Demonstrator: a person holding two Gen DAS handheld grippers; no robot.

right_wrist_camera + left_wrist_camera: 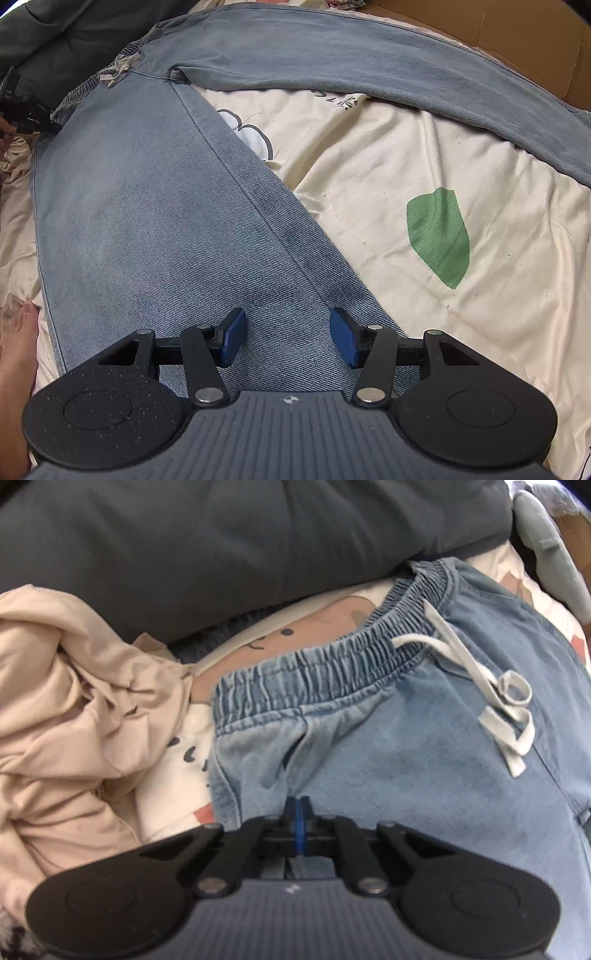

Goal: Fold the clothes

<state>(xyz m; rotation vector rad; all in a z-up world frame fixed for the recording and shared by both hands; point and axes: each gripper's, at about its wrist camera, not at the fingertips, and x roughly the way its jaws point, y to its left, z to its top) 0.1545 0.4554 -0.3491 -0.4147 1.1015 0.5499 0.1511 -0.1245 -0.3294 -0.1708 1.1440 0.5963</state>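
- In the left wrist view, a crumpled beige cotton garment [62, 701] is heaped at the left edge of the frame, lying on the cream printed bed sheet [184, 760] and apart from the trousers
- Across the top of that frame runs a dark grey padded cushion [240, 542], behind both garments
- At centre and right lie the light blue denim drawstring trousers [406, 746], their elasticated waistband [314, 672] slanting up toward the upper right, with the pale grey drawstring [491, 698] loose on the front panel
- At lower centre the left claw [297, 812] is clenched, its blue pads pressed together on a pinch of the trousers' cloth just below the waistband
- In the right wrist view the trousers are spread flat on the bed, waistband at upper left, one leg [166, 240] running down the middle of the frame and the other leg [369, 62] stretched along the top toward the right edge, with bare sheet between them
- At lower centre the right claw [288, 338] is released, pads well apart, poised over the near leg
- Judgement: the legs lie splayed and unfolded, so the step in hand looks like bringing one leg onto the other; that calls for the right claw to close on cloth while the left keeps the waist end pinned
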